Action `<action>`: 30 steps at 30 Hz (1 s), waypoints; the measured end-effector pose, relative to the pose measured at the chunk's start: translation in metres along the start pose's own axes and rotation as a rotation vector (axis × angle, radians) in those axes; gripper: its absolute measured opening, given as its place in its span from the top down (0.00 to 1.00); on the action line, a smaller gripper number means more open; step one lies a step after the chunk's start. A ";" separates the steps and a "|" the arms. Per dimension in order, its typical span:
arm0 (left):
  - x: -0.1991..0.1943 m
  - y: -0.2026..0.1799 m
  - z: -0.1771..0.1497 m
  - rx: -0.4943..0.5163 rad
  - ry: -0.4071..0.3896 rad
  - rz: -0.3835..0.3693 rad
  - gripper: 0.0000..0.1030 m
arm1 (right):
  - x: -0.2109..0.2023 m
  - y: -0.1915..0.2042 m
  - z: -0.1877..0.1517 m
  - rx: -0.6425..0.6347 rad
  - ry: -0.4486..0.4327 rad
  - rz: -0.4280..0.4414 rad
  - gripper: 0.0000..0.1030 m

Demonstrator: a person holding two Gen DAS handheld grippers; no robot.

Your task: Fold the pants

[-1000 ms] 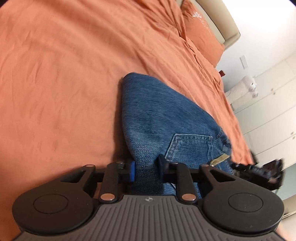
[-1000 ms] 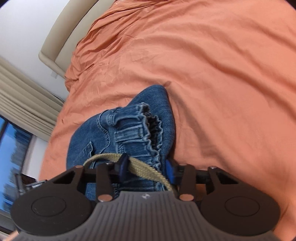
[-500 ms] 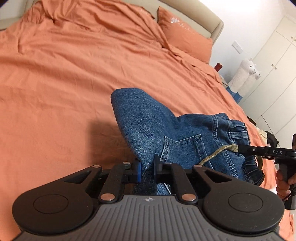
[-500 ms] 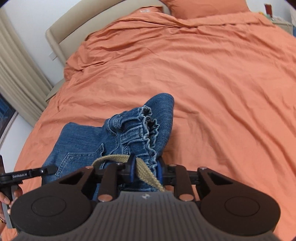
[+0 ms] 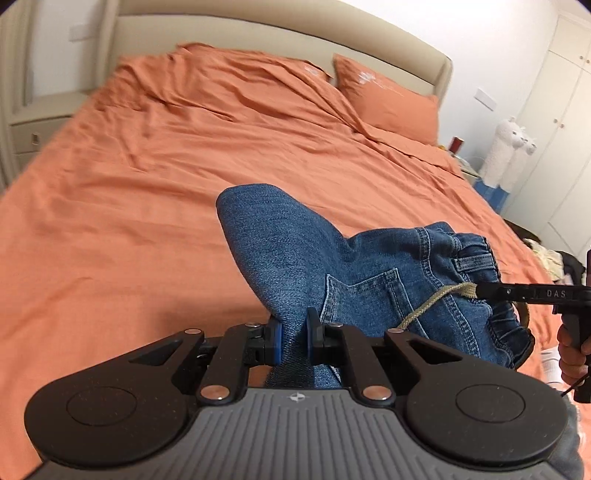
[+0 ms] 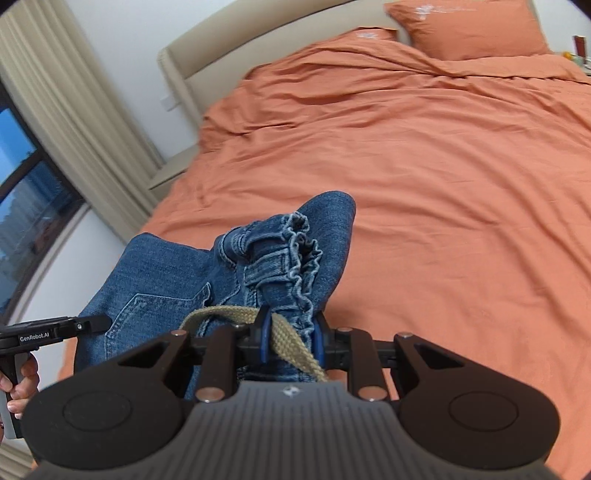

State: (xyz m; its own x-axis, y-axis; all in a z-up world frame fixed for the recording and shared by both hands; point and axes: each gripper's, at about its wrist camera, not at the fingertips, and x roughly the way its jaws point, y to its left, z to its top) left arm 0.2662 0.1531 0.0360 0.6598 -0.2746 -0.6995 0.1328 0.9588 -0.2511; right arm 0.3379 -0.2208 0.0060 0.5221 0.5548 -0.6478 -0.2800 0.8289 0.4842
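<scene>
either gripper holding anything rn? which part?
Both hold the jeans. The left gripper pinches a plain denim fold beside the back pocket; the right gripper clamps the gathered waistband, with the tan drawstring caught between its pads.

Wide bed under a wrinkled orange duvet [image 5: 184, 177]; matching orange pillow [image 5: 388, 99] at its head-end right corner, against a beige padded headboard [image 5: 295, 33]. White walls. Beige pleated curtain [image 6: 70, 110] beside a dark-framed window [image 6: 26, 199]. White wardrobe doors [image 5: 561, 110].

Left tongs [image 5: 293, 341] pinch the blue jeans [image 5: 332, 266] above the orange bed [image 5: 147, 206]; right tongs [image 5: 480, 291] grip the waistband.
</scene>
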 end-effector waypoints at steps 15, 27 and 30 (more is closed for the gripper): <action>0.028 0.087 -0.016 -0.053 0.030 0.111 0.88 | 0.093 0.049 -0.040 0.112 0.020 0.107 0.82; 0.114 0.160 -0.064 -0.168 0.132 0.065 0.86 | 0.191 -0.010 -0.068 0.141 0.131 0.044 0.83; 0.119 0.164 -0.071 -0.183 0.123 0.053 0.83 | 0.203 -0.014 -0.073 0.134 0.132 0.033 0.83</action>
State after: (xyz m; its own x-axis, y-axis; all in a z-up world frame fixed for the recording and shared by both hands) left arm 0.3142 0.2721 -0.1355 0.5655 -0.2417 -0.7886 -0.0438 0.9460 -0.3213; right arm 0.3885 -0.1144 -0.1750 0.4019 0.5930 -0.6977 -0.1802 0.7983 0.5747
